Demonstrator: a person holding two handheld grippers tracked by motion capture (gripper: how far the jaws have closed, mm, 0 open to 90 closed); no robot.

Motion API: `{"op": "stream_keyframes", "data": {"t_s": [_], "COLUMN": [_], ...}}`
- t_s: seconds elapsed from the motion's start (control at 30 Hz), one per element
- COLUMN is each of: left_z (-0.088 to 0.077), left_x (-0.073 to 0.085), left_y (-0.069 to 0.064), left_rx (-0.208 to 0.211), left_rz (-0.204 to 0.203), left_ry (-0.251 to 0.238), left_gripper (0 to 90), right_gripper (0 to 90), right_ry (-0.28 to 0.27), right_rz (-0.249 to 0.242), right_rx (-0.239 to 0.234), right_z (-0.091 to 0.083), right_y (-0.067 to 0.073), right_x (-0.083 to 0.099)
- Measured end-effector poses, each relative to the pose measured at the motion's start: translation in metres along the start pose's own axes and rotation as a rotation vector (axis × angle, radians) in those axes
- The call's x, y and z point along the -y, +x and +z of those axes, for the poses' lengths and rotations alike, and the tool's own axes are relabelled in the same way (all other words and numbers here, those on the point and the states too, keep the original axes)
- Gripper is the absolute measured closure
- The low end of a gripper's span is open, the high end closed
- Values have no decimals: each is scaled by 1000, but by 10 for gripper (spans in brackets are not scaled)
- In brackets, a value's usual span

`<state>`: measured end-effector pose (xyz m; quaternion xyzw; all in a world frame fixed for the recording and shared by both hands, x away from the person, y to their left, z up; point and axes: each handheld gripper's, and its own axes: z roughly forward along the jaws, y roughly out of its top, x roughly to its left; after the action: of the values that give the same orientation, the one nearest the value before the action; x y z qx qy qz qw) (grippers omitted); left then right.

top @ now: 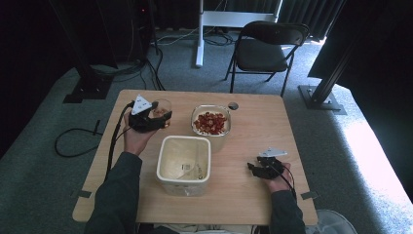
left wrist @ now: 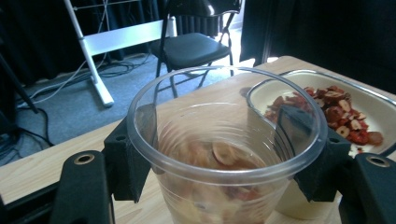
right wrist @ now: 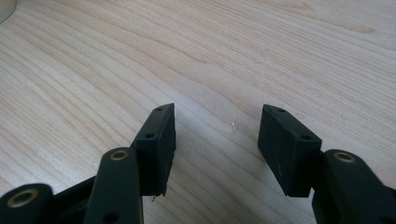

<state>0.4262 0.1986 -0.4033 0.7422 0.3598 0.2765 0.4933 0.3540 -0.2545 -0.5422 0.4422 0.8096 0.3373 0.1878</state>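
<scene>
At the table's far left, a clear cup [left wrist: 224, 154] of dried fruit slices sits clamped in the left gripper [top: 146, 119], beside the fruit bowl [top: 211, 123]; the right gripper [right wrist: 217, 140] gapes empty over bare table [right wrist: 233, 56]; a white tub [top: 184, 163] stands between.

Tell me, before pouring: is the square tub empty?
Empty: the square tub shows only its bare pale bottom in the high view.

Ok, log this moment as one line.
left gripper: shut on cup of dried fruit | right gripper: open, over table | bowl: fruit | tub: empty
</scene>
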Motion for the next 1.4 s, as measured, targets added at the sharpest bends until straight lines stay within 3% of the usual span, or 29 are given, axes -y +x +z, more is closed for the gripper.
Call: {"op": "stream_keyframes", "data": {"t_s": [0.2,0.73,0.97,1.4], "left_z": [2,2,9,29], "left_x": [-1,1,-4,-24], "left_y": [-4,-3,-3,-7], "left_rx": [20,15,13,15], "left_rz": [3,10,11,52], "left_ry": [-13,-14,-17,-29], "left_gripper": [320,360,362,362], "right_gripper": [457,457,457,457], "right_ry": [0,-4,-3,-5], "right_rz": [2,2,3,3], "right_rx": [-1,-2,-1,-3], "right_z": [0,0,0,-1], "right_y": [0,0,0,-1], "right_x": [0,1,1,1]}}
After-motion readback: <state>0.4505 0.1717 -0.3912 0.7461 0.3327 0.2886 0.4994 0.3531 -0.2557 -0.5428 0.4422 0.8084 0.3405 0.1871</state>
